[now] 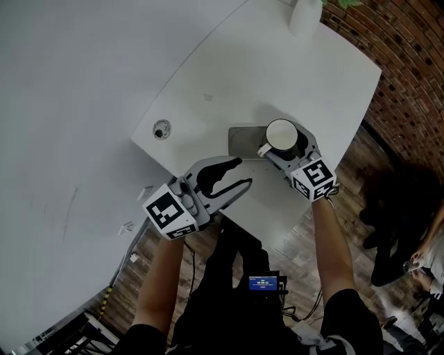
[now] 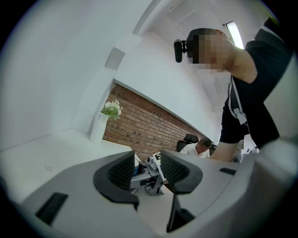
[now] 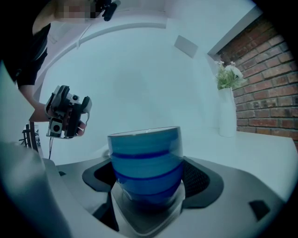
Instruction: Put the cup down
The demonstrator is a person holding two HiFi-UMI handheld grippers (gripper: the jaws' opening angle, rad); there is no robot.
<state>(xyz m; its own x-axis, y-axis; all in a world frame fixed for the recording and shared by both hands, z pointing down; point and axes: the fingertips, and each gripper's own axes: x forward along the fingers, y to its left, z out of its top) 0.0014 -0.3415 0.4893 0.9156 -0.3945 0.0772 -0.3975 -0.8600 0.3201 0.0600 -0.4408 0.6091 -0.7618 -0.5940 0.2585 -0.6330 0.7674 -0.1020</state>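
- The cup (image 1: 281, 133), blue-striped outside and white inside, stands upright or nearly so between the jaws of the right gripper (image 1: 291, 154). In the right gripper view, both ribbed pads press against the lower half of the cup (image 3: 146, 160).
- In the head view, the cup sits over the right edge of a grey square mat (image 1: 244, 142) on the white table (image 1: 229, 83). No view shows whether its base touches the mat or hangs just above it.
- Judged from this, the task is near its end but not done. The cup has reached a likely resting place, and what remains is to settle it and open the jaws.
- The right forearm reaches forward from the lower right, with the gripper pointing up and left across the table's near edge.
- The left gripper (image 1: 239, 173) hovers at the near edge of the table, left of the cup and apart from it. Its jaws are spread and point toward the cup. The left gripper view shows nothing between them.
- A white vase (image 1: 305, 14) of flowers stands at the far end of the table, well apart from the cup.
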